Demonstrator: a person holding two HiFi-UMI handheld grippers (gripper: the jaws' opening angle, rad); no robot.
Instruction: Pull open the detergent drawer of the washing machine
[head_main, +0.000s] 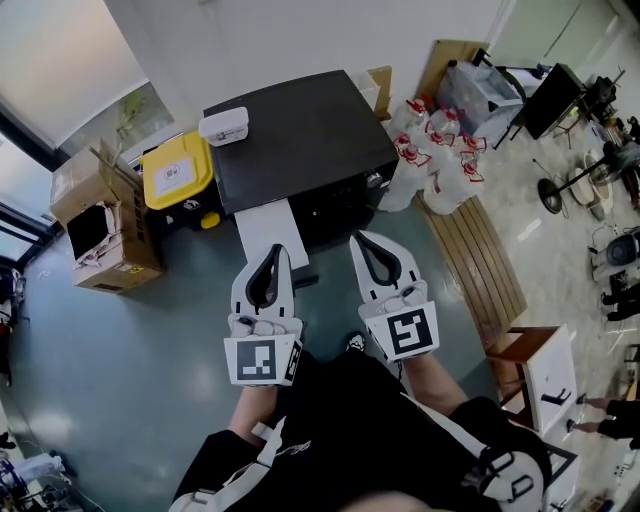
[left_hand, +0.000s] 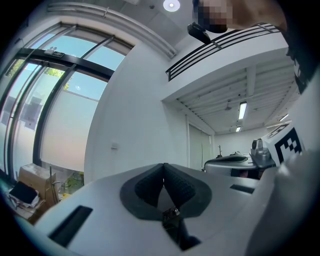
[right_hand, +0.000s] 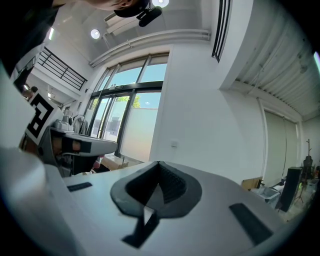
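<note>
The black-topped washing machine (head_main: 300, 125) stands ahead of me in the head view. A white, drawer-like slab (head_main: 268, 228) juts from its front left, toward me. My left gripper (head_main: 275, 252) hovers over the slab's near end, jaws shut on nothing. My right gripper (head_main: 362, 242) is beside it in front of the machine, also shut and empty. In the left gripper view the left gripper (left_hand: 163, 166) has its pads pressed together and faces a white wall. The right gripper (right_hand: 159, 164) in its own view is equally shut, facing wall and windows; the machine is hidden there.
A small white box (head_main: 223, 126) sits on the machine's top. A yellow-lidded bin (head_main: 178, 170) and cardboard boxes (head_main: 100, 220) stand at the left. Plastic jugs (head_main: 435, 160) and a slatted wooden panel (head_main: 480, 255) lie at the right, with a white chair (head_main: 545, 380) near me.
</note>
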